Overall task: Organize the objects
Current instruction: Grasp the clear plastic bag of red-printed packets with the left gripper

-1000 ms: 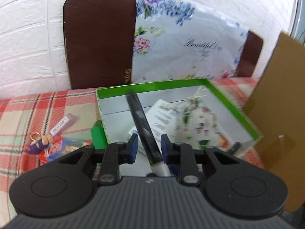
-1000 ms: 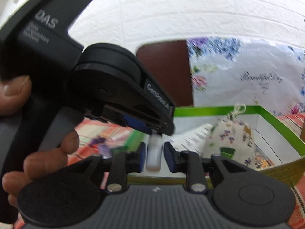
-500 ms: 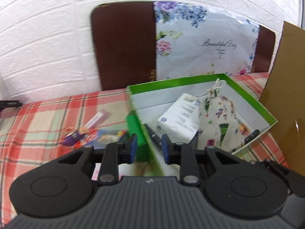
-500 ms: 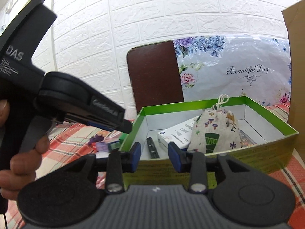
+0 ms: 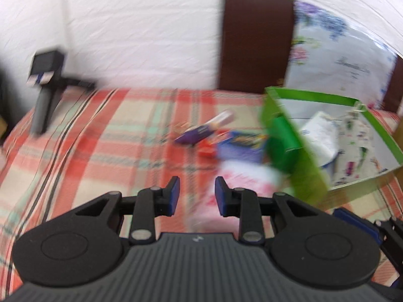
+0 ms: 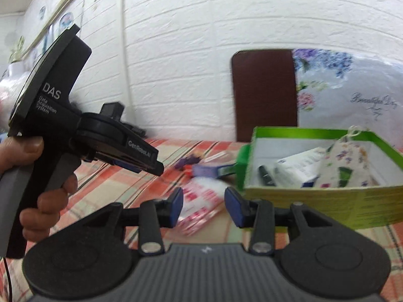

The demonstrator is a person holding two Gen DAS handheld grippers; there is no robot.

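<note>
Green box at right on the plaid tabletop already holds a floral pouch. Both my left claw and right claw, jaws just opening, stand apart and empty over a pink-and-white packet; I judge it light and crinkly, best pinched at 1 edge.

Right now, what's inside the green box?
Inside the green box are a flowery drawstring pouch, a white carton and a black pen. The pouch hides whatever lies beneath it.
</note>
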